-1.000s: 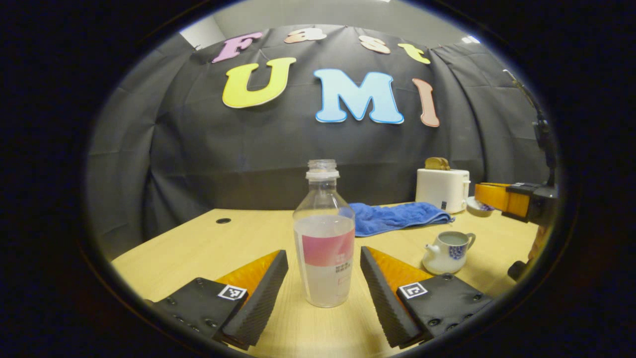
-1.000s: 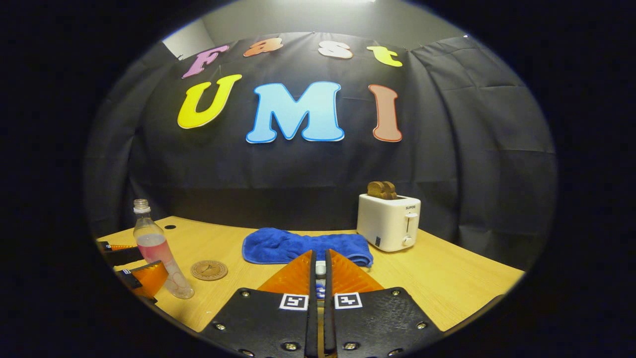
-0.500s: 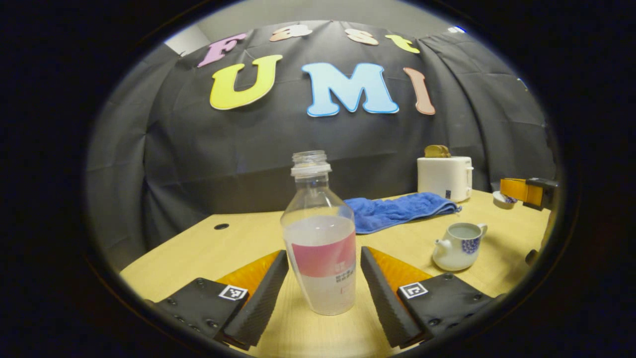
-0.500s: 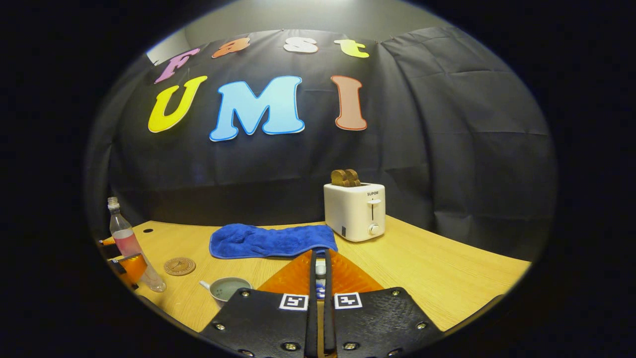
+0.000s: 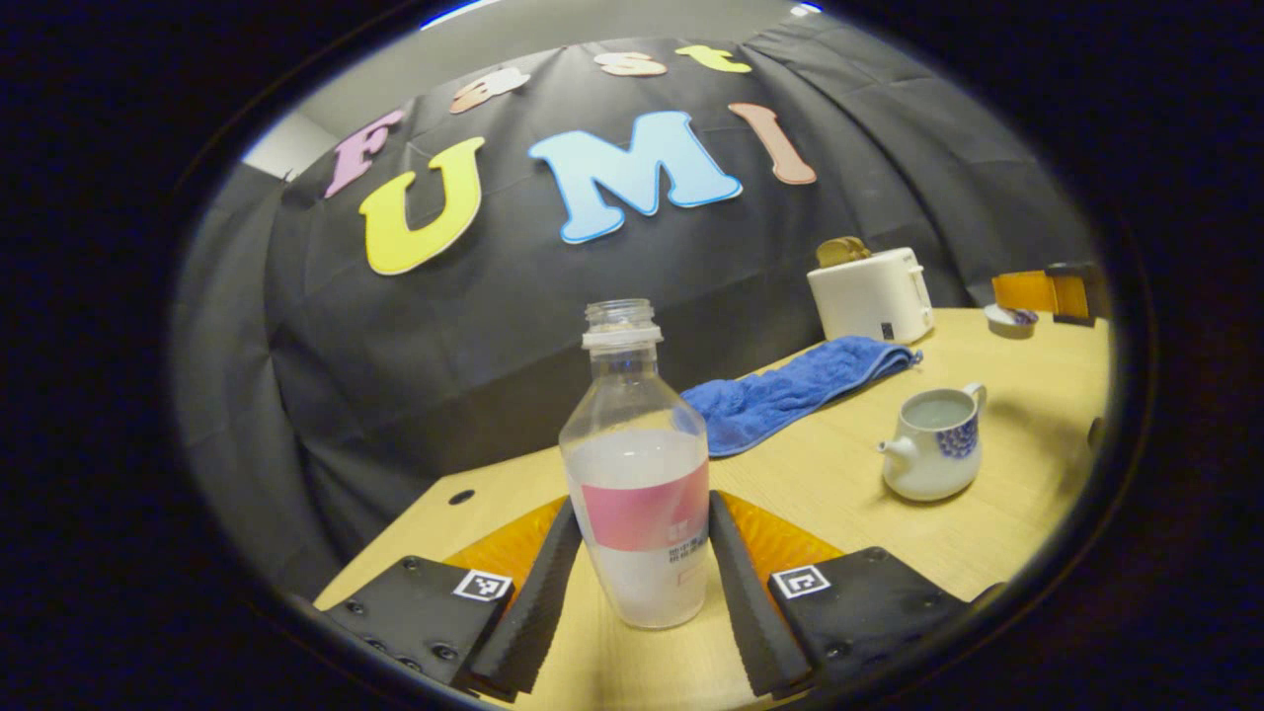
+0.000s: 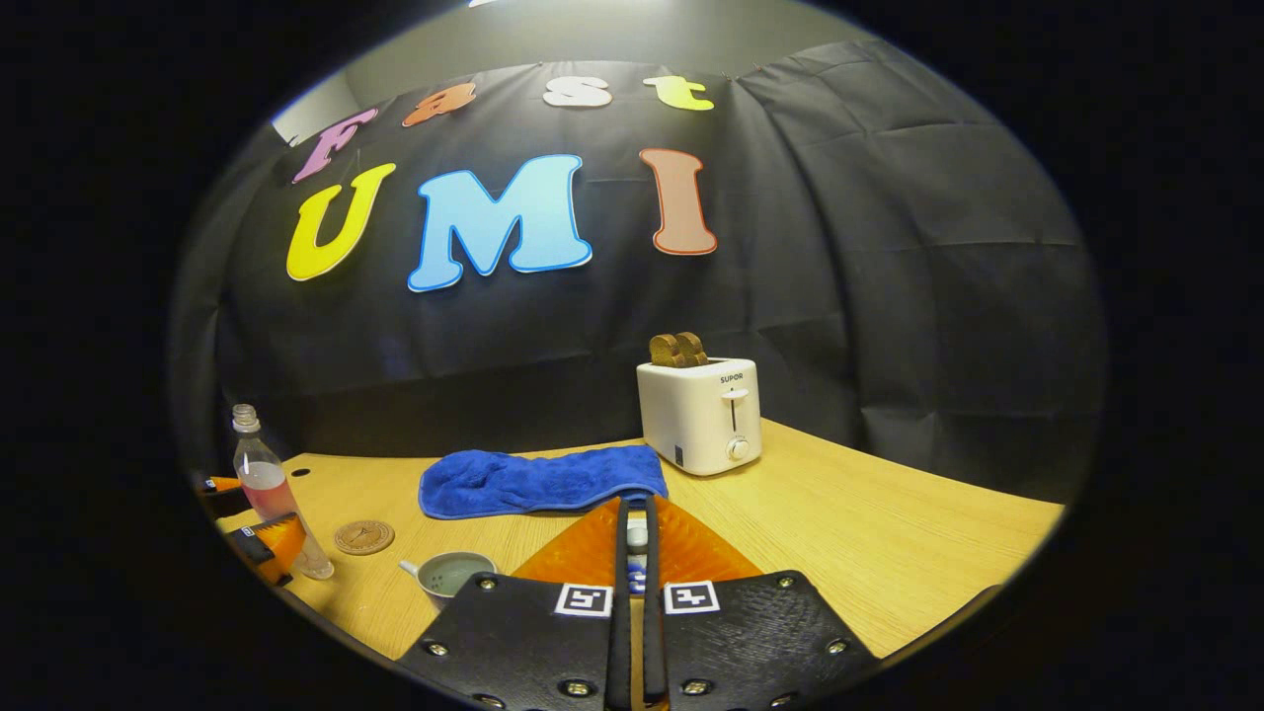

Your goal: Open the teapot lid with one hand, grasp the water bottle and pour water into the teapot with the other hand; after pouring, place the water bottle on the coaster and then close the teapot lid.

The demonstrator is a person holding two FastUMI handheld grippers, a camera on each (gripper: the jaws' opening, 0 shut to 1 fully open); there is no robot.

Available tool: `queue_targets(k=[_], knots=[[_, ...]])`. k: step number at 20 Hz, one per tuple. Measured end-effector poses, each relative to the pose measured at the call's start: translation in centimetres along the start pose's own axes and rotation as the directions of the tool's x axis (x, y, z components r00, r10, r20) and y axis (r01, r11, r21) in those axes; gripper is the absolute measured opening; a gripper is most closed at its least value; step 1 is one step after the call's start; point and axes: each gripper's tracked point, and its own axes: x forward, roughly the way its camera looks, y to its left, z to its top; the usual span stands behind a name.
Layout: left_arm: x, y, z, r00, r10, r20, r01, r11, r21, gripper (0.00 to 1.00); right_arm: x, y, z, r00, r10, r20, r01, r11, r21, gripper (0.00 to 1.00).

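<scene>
Pale wood worktop [image 5: 849, 464]: left tool [image 5: 640, 583] pinches the uncapped water bottle [image 5: 637, 474] low, so it could tip and spill. Right tool [image 6: 633, 538], closed on the teapot lid [image 6: 637, 534], could drop it before the open teapot [image 5: 933, 444] is filled.

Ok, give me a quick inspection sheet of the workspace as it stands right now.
Surface: wooden table, a small round hole near its far left corner.
Job's things: uncapped water bottle, partly full; teapot open, lid off; coaster bare.
Clutter: blue towel; white toaster with bread in it.
Grippers: left gripper fingers against the bottle's sides; right gripper shut on the lid.
Cables: nothing seen.
Surroundings: black cloth wall.
</scene>
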Motion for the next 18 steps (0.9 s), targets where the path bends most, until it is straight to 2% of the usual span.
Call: queue_targets(k=[4, 7, 11, 18], knots=[[0.5, 0.1, 1.4, 1.0, 0.004, 0.024, -0.008, 0.987, 0.16, 0.88, -0.3, -0.3, 0.3, 1.0, -0.002, 0.007, 0.002, 1.0, 0.012, 0.05], [0.9, 0.3, 2.3, 0.999, 0.016, 0.034, -0.025, 0.957, 0.29, 0.88, -0.6, -0.8, 0.3, 1.0, -0.003, 0.01, 0.003, 1.0, 0.03, 0.05], [1.3, 0.1, 3.7, 0.998, 0.016, 0.063, -0.044, 0.875, 0.482, 0.87, -1.0, -1.5, -0.4, 1.0, -0.006, -0.013, 0.007, 0.999, 0.044, 0.05], [1.8, -2.4, 5.5, 0.995, -0.033, 0.09, -0.038, 0.728, 0.684, 0.89, -1.8, -2.7, -1.9, 0.999, 0.0, -0.045, 0.003, 0.997, 0.078, 0.05]])
